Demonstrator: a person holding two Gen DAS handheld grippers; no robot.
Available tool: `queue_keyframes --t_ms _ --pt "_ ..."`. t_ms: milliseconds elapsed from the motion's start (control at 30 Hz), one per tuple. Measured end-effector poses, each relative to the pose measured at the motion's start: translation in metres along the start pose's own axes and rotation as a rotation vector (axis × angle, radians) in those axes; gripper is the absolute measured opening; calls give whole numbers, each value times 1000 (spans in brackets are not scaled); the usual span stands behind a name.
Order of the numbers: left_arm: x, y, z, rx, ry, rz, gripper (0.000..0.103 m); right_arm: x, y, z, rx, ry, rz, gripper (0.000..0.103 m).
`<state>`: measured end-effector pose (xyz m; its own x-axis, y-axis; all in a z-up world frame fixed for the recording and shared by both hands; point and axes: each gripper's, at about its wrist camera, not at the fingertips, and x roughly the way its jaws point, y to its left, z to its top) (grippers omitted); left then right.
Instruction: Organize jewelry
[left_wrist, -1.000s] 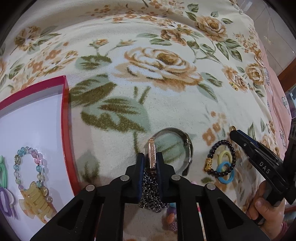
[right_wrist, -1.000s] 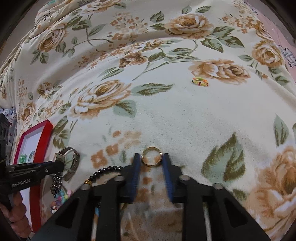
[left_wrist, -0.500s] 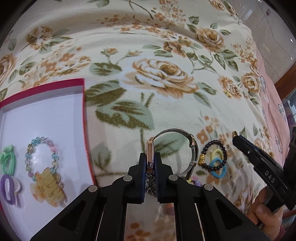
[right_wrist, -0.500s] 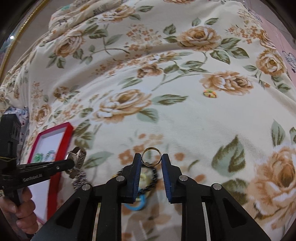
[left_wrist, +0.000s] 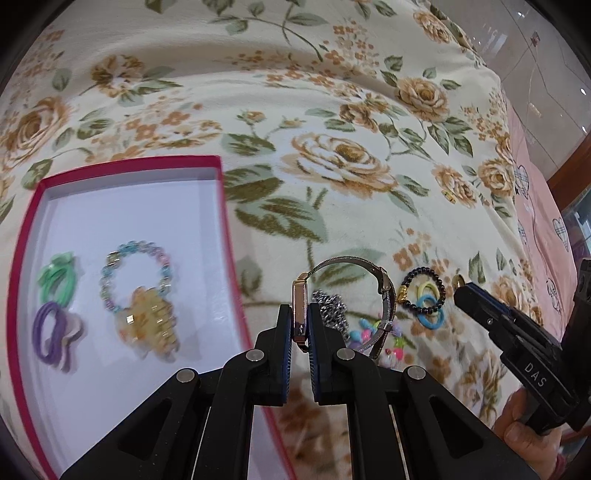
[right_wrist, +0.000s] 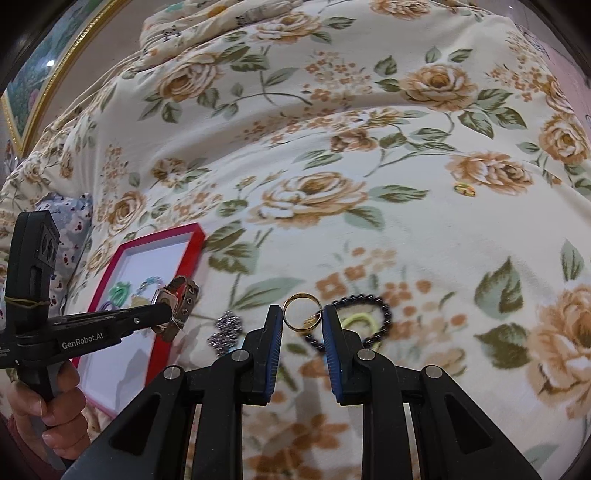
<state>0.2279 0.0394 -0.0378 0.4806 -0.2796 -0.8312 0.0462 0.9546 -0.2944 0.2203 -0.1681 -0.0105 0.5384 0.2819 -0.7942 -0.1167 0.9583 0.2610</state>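
Observation:
My left gripper (left_wrist: 300, 314) is shut on a wristwatch (left_wrist: 299, 306) by its rose-gold case, and the mesh strap (left_wrist: 384, 295) loops out to the right, lifted off the bedspread. The same left gripper (right_wrist: 168, 314) and watch (right_wrist: 181, 302) show in the right wrist view, hanging over the red box's right rim. My right gripper (right_wrist: 302, 314) is shut on a gold ring (right_wrist: 302, 312), held upright above the bedspread. A red box (left_wrist: 221, 206) with a white floor holds a pastel bead bracelet (left_wrist: 135, 273), a yellow hair claw (left_wrist: 147, 325), and green and purple hair ties (left_wrist: 55, 280).
On the floral bedspread (left_wrist: 332, 166) lie a silver chain (left_wrist: 332, 314), a black bead bracelet (left_wrist: 424, 291), yellow and blue hair ties (left_wrist: 430, 314) and colourful beads (left_wrist: 376, 336). A small green-yellow band (right_wrist: 465, 189) lies far right. A framed picture (right_wrist: 37, 92) stands at upper left.
Both grippers rose from the bedspread with the watch and the ring. The left one swung left toward the red box, so more of the box shows; the silver chain stayed behind.

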Motion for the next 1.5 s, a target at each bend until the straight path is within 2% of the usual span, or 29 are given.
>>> queue_keyframes --t_ms 700,1000,1267,1500 --pt "-82 56 -43 -93 -70 53 7 -7 79 -16 -111 21 127 22" --pt "-106 85 -63 -138 -90 119 7 1 119 -24 -173 48 183 22" --pt "-111 116 -71 -186 -87 170 7 16 150 -30 -224 78 216 22" --pt "-94 133 -68 -198 -36 220 7 43 173 -38 -259 129 234 22"
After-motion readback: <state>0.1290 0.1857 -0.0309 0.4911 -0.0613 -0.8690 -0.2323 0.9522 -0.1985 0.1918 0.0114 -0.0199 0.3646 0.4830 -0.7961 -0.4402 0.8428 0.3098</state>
